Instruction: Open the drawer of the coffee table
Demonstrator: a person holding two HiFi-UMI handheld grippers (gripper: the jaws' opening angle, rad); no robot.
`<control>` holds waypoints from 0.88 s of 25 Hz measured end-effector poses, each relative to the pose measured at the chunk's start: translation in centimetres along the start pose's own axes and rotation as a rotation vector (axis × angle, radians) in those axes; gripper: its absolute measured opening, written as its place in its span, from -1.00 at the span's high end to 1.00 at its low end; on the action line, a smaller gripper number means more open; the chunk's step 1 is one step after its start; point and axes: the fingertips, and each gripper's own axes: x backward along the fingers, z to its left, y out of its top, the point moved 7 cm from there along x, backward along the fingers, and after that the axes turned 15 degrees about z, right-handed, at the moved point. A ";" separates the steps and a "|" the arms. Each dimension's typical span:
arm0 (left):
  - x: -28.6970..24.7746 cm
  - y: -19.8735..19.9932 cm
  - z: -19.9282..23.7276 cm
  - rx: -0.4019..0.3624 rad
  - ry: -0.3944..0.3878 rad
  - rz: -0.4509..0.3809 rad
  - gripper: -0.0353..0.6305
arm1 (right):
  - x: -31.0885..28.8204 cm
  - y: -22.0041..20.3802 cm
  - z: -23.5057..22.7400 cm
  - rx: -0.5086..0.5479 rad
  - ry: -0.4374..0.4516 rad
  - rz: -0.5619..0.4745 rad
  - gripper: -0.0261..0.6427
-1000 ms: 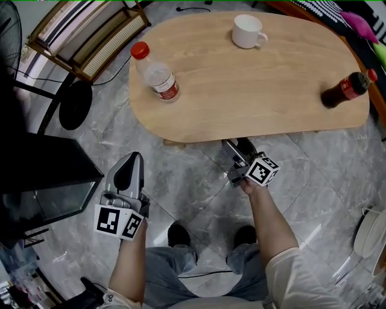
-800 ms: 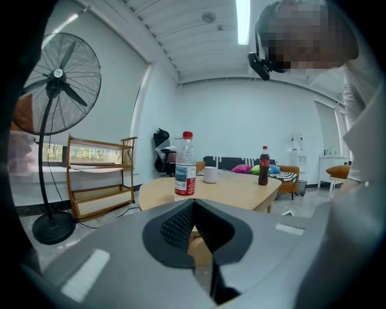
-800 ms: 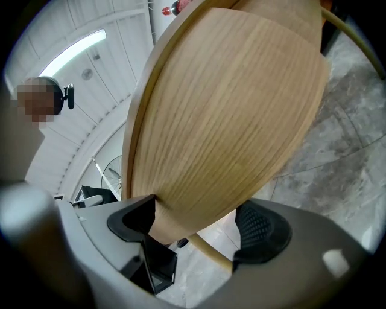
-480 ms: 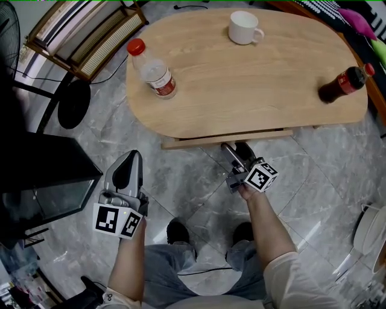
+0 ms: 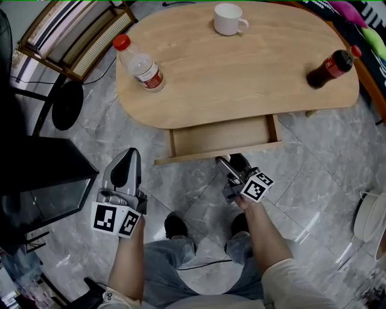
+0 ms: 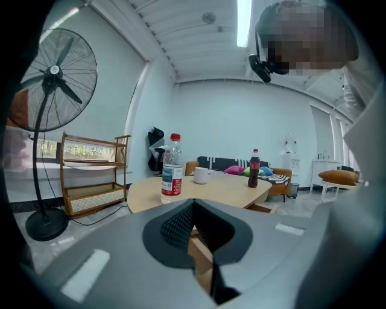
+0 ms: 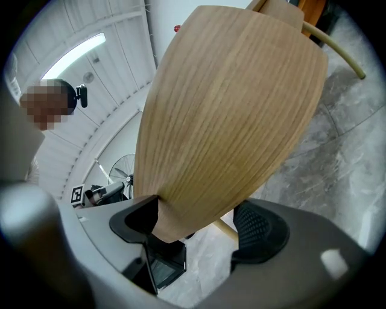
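Observation:
The oval wooden coffee table (image 5: 241,72) has its drawer (image 5: 220,136) slid out toward me, the inside bare. My right gripper (image 5: 232,162) sits at the drawer front (image 5: 217,154). In the right gripper view a wood panel (image 7: 229,121) runs between the jaws of the right gripper (image 7: 202,223). One finger lies against its near edge and the other pad (image 7: 256,226) stands off it with floor showing between. These jaws have just been closing. My left gripper (image 5: 129,156) hangs shut and empty over the floor, left of the drawer; it also shows in its own view (image 6: 194,208).
On the tabletop stand a water bottle (image 5: 139,63), a white mug (image 5: 228,18) and a cola bottle (image 5: 329,66). A black cabinet (image 5: 42,181) is at the left, with a wooden rack (image 5: 72,30) and a fan base (image 5: 66,105) behind it. My feet (image 5: 175,226) are below the drawer.
The drawer has come out from under the tabletop, from a thin strip to a wide tray. My right gripper drew back toward me with it. The left gripper barely moved.

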 end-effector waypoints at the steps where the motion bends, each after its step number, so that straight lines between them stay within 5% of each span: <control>1: 0.1 0.0 0.0 0.003 -0.003 0.000 0.90 | 0.4 -0.4 0.3 -0.004 -0.001 0.002 -0.24; 22: 1.2 0.2 0.0 -0.013 0.008 -0.022 0.90 | 2.6 -4.3 -1.3 -0.006 -0.012 0.107 -0.27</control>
